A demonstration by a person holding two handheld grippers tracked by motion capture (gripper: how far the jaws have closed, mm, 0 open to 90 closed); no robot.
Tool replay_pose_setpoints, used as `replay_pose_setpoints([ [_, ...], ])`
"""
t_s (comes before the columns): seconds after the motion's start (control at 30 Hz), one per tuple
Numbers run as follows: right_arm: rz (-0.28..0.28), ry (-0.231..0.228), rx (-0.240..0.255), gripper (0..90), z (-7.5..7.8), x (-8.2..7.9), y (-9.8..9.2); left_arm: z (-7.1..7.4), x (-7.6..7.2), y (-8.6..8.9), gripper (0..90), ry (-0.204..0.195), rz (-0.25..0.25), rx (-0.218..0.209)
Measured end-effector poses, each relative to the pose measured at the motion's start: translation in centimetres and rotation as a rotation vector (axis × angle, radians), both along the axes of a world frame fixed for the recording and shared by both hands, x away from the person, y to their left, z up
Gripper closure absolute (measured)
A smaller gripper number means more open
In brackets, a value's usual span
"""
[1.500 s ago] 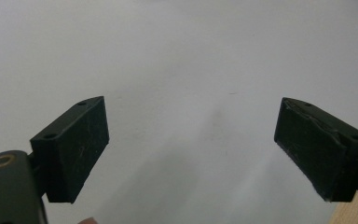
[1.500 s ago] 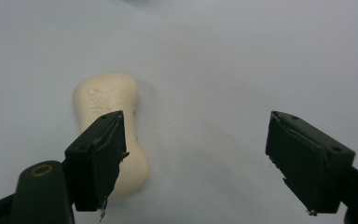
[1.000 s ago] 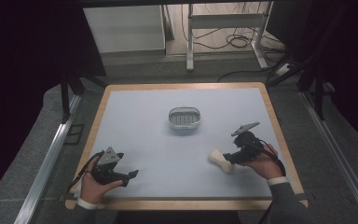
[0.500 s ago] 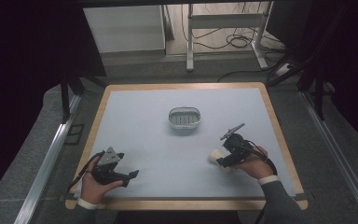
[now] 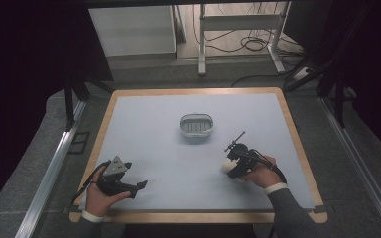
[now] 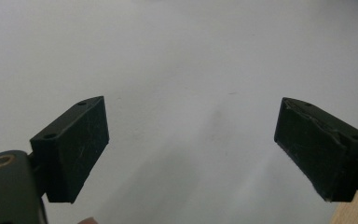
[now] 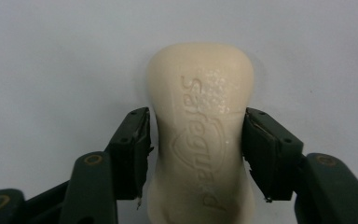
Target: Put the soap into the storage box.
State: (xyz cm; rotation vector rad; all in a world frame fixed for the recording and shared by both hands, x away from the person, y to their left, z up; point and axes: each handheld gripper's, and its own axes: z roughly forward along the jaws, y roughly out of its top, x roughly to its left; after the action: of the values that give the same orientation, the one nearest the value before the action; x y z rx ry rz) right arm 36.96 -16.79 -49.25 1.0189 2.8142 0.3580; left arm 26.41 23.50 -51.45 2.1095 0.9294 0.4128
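A cream soap bar [image 7: 200, 140] with raised lettering lies on the pale blue-grey table top [image 5: 178, 163]. My right gripper [image 7: 198, 119] has just been closing its jaws, and both pads [image 7: 133, 140] now press on the bar's narrow waist. From above, the soap bar [image 5: 225, 166] sits at the front right under the right gripper [image 5: 232, 164]. Farther back, near the middle, stands a small oval soap dish [image 5: 183, 124] with a slotted floor. At the front left my left gripper [image 5: 136, 188] rests low, and in its own view the left gripper [image 6: 191, 140] is open over bare table.
A wooden border [image 5: 297, 144] frames the table. Dark floor, metal rails and a desk frame with cables [image 5: 248, 44] lie beyond the far edge. A broad stretch of table separates the two hands.
My right hand has moved left and down onto the soap bar, and its jaws have closed around the bar. The left hand has stayed where it was.
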Motion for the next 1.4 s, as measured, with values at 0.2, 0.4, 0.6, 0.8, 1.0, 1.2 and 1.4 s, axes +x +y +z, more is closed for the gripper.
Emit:
replay_pose_setpoints([
  [0.2,-0.002,0.02,-0.032,49.0,-0.2,0.2,0.2,-0.2,0.1,-0.2,10.5,0.007,-0.003,0.004],
  [0.4,-0.002,0.029,-0.05,49.8,-0.1,0.3,0.5,-0.1,0.0,-0.1,10.5,0.003,-0.003,0.002],
  [0.6,0.008,0.027,-0.049,49.9,0.1,0.2,0.4,-0.2,0.1,-0.2,10.5,0.005,-0.006,0.011],
  [0.8,0.021,0.007,-0.03,50.0,1.3,0.2,0.2,0.0,0.0,0.0,10.5,-0.002,0.0,0.003],
  [1.0,0.04,-0.011,-0.024,49.9,2.4,0.5,0.1,0.0,0.0,0.0,10.5,-0.001,0.0,0.005],
  [1.2,0.057,-0.024,-0.024,49.9,3.0,0.6,0.4,0.0,0.0,0.0,10.5,-0.002,-0.001,0.003],
  [1.4,0.055,-0.041,-0.011,49.9,3.9,1.1,0.5,0.0,0.0,0.0,10.5,0.001,-0.001,0.006],
])
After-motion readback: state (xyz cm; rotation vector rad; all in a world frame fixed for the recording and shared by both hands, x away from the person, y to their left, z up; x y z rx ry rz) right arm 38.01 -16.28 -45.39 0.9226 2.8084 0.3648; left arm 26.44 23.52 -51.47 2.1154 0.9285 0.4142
